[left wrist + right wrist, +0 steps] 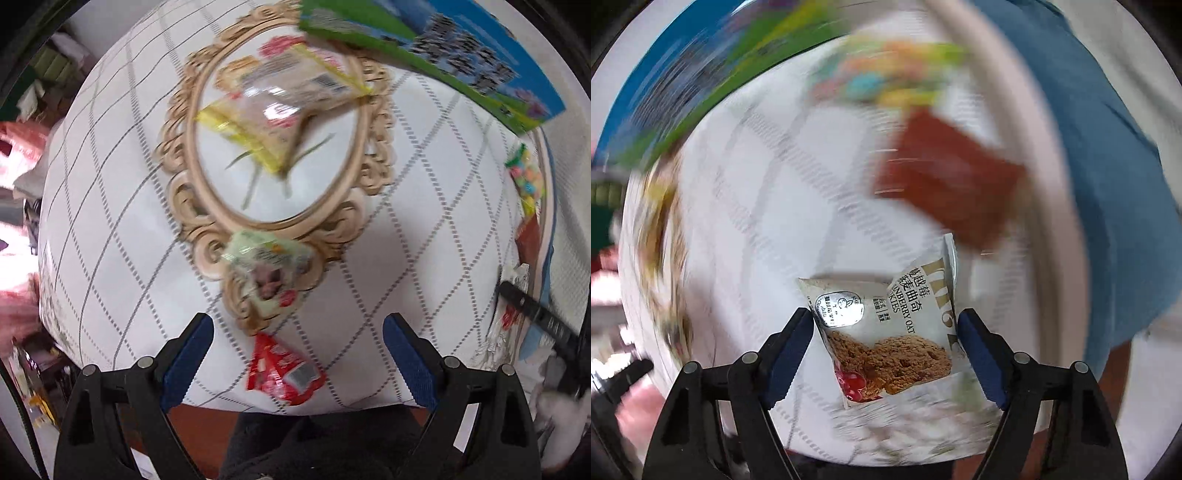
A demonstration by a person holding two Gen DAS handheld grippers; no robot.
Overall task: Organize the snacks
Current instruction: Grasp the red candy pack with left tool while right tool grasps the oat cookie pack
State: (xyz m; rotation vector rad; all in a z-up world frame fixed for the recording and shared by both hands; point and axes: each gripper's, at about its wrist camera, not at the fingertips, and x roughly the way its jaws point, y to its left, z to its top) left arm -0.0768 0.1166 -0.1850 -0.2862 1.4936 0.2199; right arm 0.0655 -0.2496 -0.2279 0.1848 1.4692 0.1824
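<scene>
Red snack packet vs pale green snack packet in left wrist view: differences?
The red snack packet lies wholly on the white quilted cloth; the pale green snack packet lies across the ornate beige oval tray's rim. Red sits between the left tool's open fingers, green beyond them. Both are small, flat and blurred.

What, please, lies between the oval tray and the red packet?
In the left wrist view, a pale green packet overlaps the oval tray rim; then bare tablecloth before the red packet.

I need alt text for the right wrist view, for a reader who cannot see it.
The right gripper closes around a white cranberry oat cookie packet over a white patterned tablecloth. A blurred red packet and a colourful candy bag lie further away.
</scene>
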